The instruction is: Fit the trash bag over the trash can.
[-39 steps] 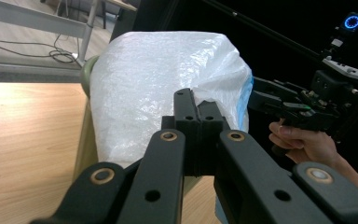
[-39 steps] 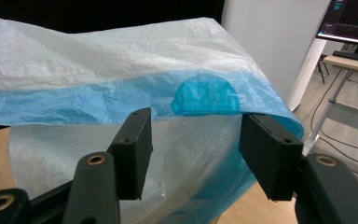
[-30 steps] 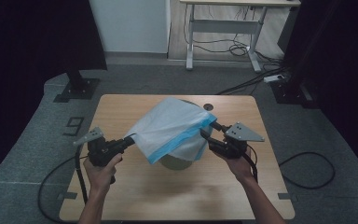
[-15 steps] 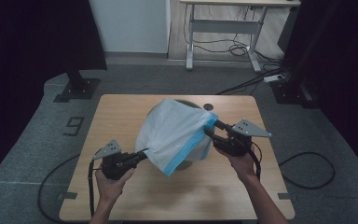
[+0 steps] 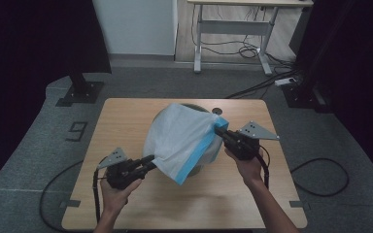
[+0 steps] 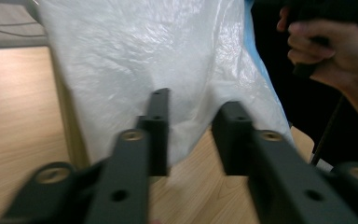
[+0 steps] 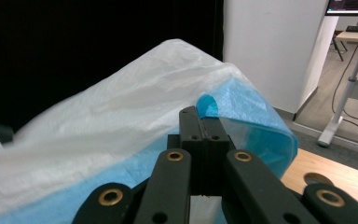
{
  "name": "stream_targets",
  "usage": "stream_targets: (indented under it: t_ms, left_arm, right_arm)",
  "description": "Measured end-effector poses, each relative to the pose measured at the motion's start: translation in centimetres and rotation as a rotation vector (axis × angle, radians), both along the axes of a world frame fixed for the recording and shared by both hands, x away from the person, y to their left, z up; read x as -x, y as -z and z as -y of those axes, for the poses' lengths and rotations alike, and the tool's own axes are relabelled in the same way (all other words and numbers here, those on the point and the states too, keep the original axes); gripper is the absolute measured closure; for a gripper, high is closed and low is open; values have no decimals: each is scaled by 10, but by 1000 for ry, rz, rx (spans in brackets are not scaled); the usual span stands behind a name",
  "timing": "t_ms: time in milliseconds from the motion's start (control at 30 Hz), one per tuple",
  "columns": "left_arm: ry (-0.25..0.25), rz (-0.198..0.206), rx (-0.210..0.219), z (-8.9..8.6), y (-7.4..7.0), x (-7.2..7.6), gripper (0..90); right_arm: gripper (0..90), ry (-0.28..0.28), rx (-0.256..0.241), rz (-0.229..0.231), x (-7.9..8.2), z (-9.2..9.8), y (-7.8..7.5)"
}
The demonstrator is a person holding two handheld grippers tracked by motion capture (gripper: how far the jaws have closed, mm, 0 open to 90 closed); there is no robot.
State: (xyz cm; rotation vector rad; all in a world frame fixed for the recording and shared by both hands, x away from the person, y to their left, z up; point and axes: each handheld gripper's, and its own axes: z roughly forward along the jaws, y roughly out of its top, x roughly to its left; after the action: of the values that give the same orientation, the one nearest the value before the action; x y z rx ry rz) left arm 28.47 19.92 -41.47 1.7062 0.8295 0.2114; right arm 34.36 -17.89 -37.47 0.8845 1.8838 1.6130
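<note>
A white plastic bag [image 5: 182, 136] with a blue rim lies draped over a round grey-green bin [image 5: 194, 105] in the middle of the wooden table [image 5: 126, 116]. My right gripper [image 5: 218, 128] is shut on the bag's blue edge [image 7: 242, 116] at its upper right corner; its jaws are pressed together in the right gripper view [image 7: 199, 114]. At the bag's lower left corner my left gripper [image 5: 151, 158] stands open. In the left gripper view [image 6: 193, 112] its jaws are apart, with the bag [image 6: 144, 56] hanging just beyond their tips. The bin is mostly hidden under the bag.
The other hand [image 6: 326, 51] with its gripper is at the right of the left gripper view. The table has a small round hole [image 5: 216, 110] behind the bin. Off the table stand a black stand base [image 5: 80, 92] at the left, a desk frame [image 5: 233, 24] at the back, and floor cables [image 5: 320, 174].
My left gripper has dropped toward the table's near edge and shifted right along the bag's lower edge. The bag has stretched downward and to the left. The right gripper keeps its hold.
</note>
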Motion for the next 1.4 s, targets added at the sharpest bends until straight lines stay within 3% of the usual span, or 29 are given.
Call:
stream_targets:
  t_ms: [133, 300, 433, 600, 633, 667, 867, 967, 1067, 1167, 1300, 1400]
  left_arm:
    - [-17, 36, -22, -8, -16, 8, 479]
    - [-14, 80, -30, -6, -40, 11, 394]
    - [-4, 89, -52, 9, -55, 3, 363]
    - [14, 56, -85, 35, -62, -21, 330]
    - [14, 56, -85, 35, -62, -21, 324]
    - [16, 40, -102, 47, -62, -32, 318]
    - [27, -9, -128, 75, -60, -58, 300]
    - [31, -36, -142, 86, -57, -67, 298]
    - [51, -34, -156, 92, -54, -67, 293]
    - [35, -9, -178, 95, -53, -65, 363]
    - [36, 31, -165, 94, -56, -61, 612]
    - [44, 38, -158, 94, -57, -61, 777]
  right_arm:
    - [890, 5, 41, 5, 1, 3, 1]
    - [890, 9, 76, 19, 2, 2, 1]
    - [890, -3, 87, 31, 3, -2, 1]
    - [889, -15, 90, 35, 3, -7, 0]
    - [889, -15, 90, 35, 3, -7, 0]
    - [889, -19, 84, 33, 3, -8, 0]
    - [890, -33, 68, 33, 4, -8, 0]
    - [889, -55, 54, 45, 6, -8, -2]
    - [890, -63, 54, 47, 7, -10, -2]
    - [889, -68, 53, 52, 8, -11, -3]
    - [889, -71, 52, 51, 8, -12, -3]
    - [888, -74, 53, 50, 8, -12, -3]
